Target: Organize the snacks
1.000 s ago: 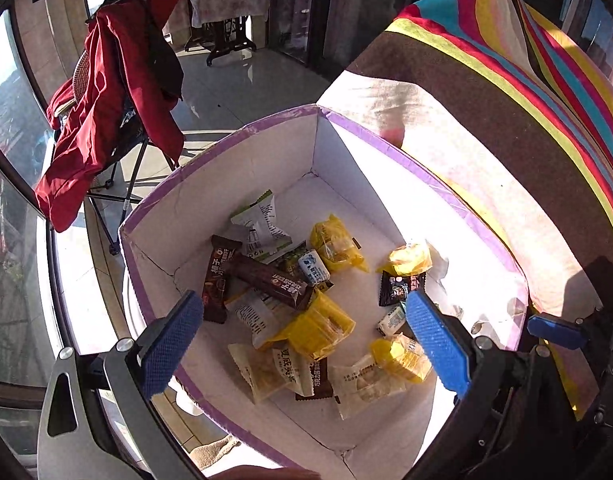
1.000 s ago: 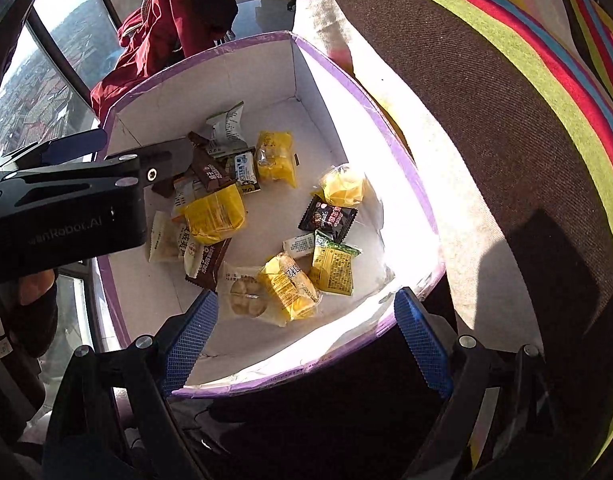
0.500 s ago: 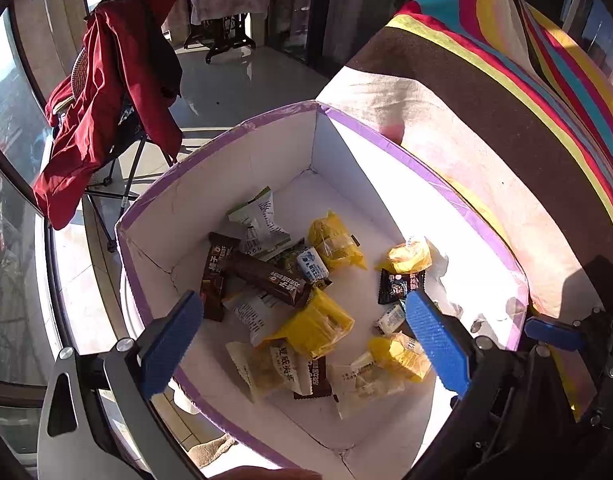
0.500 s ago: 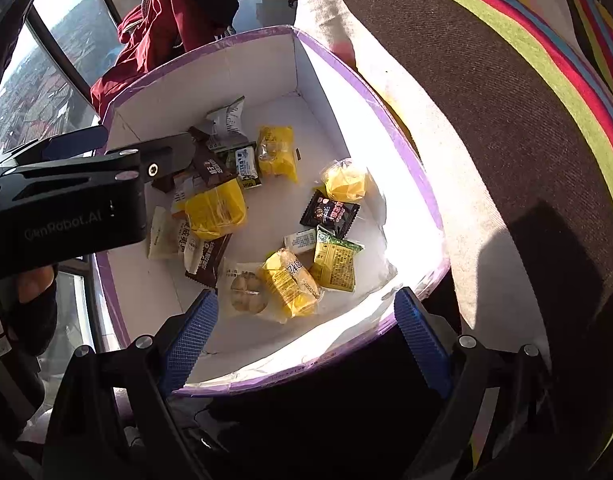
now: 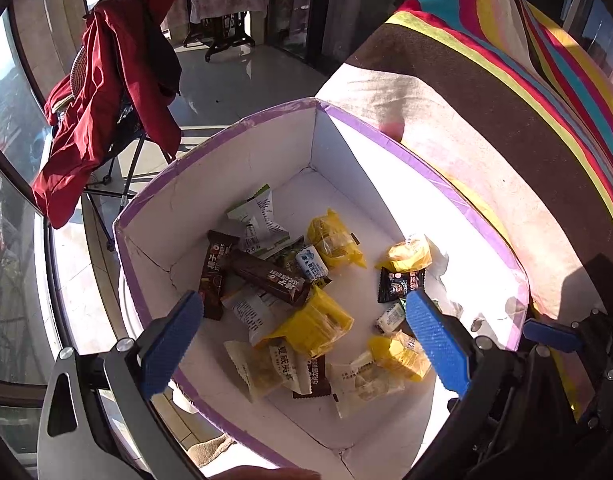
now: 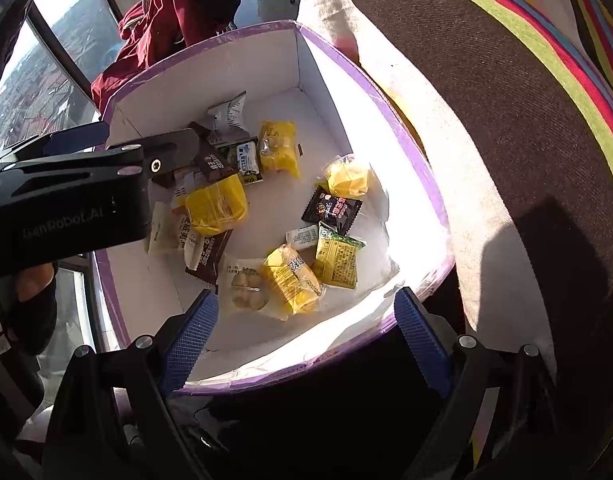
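"GenRobot.AI" on left tongs [image 6: 66, 184]

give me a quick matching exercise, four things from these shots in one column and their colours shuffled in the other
Things:
1. box rim
2. gripper pads
3. jacket on the chair
4. long snack bar

Colours:
a. dark red
b. brown
c. purple
d. blue

Pairs: 1-c, 2-d, 3-a, 4-b
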